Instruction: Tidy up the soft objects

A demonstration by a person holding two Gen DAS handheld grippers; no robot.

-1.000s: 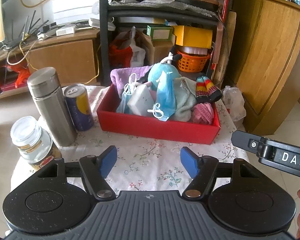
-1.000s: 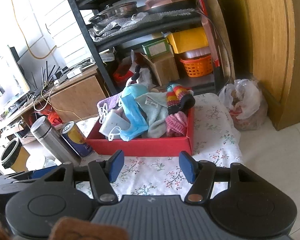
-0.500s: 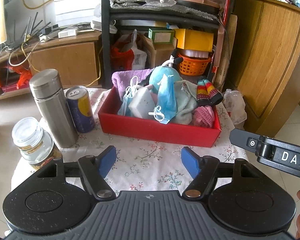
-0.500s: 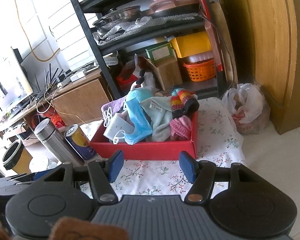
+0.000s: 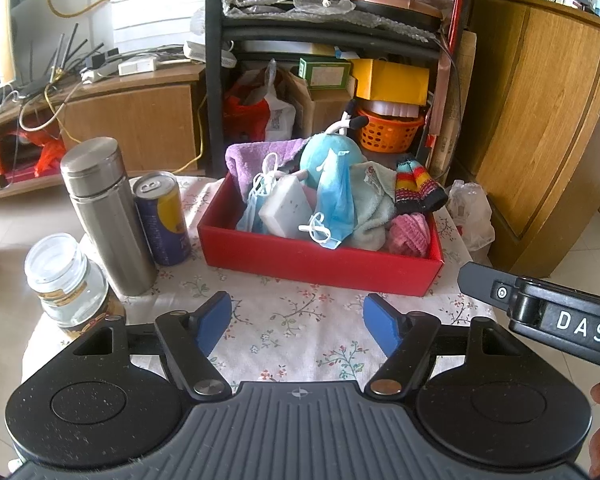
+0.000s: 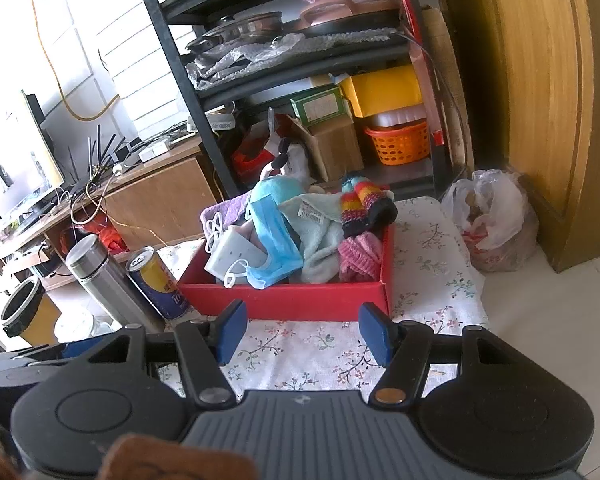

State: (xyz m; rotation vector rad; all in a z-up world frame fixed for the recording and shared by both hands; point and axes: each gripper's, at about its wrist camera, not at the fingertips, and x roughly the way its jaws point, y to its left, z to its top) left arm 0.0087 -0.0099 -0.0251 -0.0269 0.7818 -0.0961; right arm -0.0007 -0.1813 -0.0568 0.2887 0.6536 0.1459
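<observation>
1. Scanning left to right on the surface point(image 5: 284, 320), with its floral cloth: a glass jar point(image 5: 66, 280), a steel flask point(image 5: 104, 212) and a drink can point(image 5: 162, 220) stood in a tight cluster at the left, hard items, not part of the job.
2. Just right of the can sat the red box point(image 5: 320, 262), piled with soft things: a purple towel point(image 5: 256, 156) at the back left, a white sponge point(image 5: 286, 208), a blue face mask point(image 5: 336, 200) draped over a teal plush toy point(image 5: 330, 152), a pale green cloth point(image 5: 370, 208), striped knit socks point(image 5: 416, 188) and a pink knit piece point(image 5: 410, 232) at the right end.
3. Left tool point(image 5: 296, 320) hovered over bare cloth in front of the box, jaws spread, nothing between the pads.
4. Right tool point(image 6: 300, 334) hung just short of the box's near wall, jaws also spread and empty. Its body showed at the right edge of the left view.
5. Judged step: either all soft items were already boxed, or a tidy-up inside the box was pending. No soft item lay loose on the surface in either view.
6. Next move, if any: reach over the near wall and pinch the mask or the socks, both riding high. The mask's ear loops could snag the sponge, so a lift would need to be slow and straight up.
</observation>
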